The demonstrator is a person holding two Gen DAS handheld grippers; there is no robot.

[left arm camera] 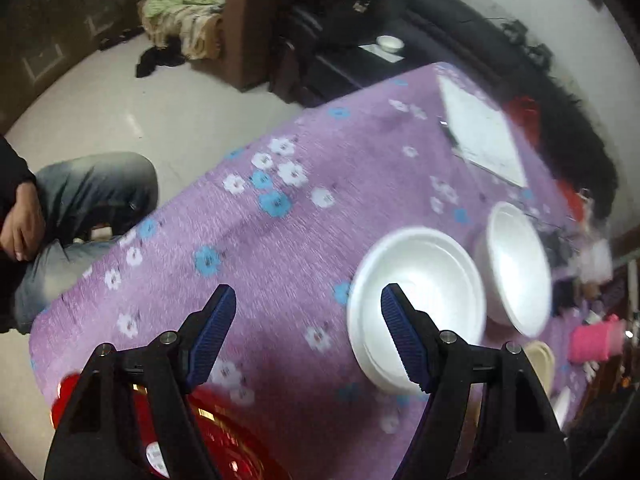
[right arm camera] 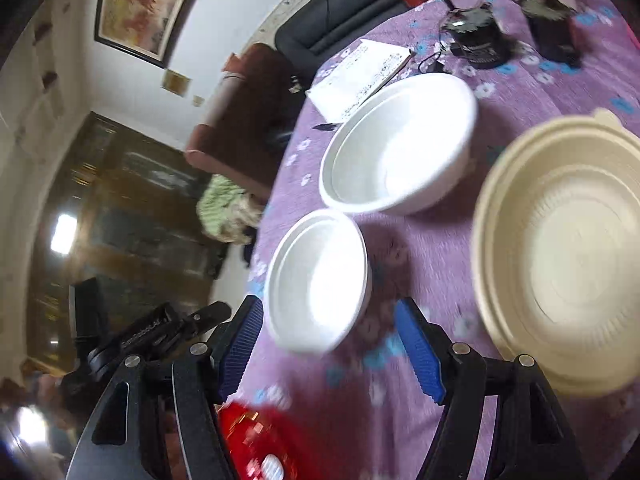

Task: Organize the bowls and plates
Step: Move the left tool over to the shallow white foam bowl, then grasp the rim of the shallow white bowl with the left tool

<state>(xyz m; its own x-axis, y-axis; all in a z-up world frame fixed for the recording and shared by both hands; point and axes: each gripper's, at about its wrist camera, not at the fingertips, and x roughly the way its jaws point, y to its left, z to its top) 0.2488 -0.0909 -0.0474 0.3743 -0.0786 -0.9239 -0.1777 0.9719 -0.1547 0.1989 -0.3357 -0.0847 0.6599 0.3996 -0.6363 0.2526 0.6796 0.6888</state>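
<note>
Tools (left arm camera: 306,312) (right arm camera: 330,324) gape above a purple flowered tablecloth (left arm camera: 280,248); pale floor (left arm camera: 100,104) beyond.

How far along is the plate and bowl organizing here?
Nothing looks done: the small white bowl, large white bowl and beige bowl sit apart on the purple tablecloth, unstacked. Both the left hand-held gripper and right hand-held gripper are open and empty. All stacking remains.

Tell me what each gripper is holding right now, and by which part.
Nothing. The left gripper and right gripper both stand open over the table, pads clear of the bowls.
</note>
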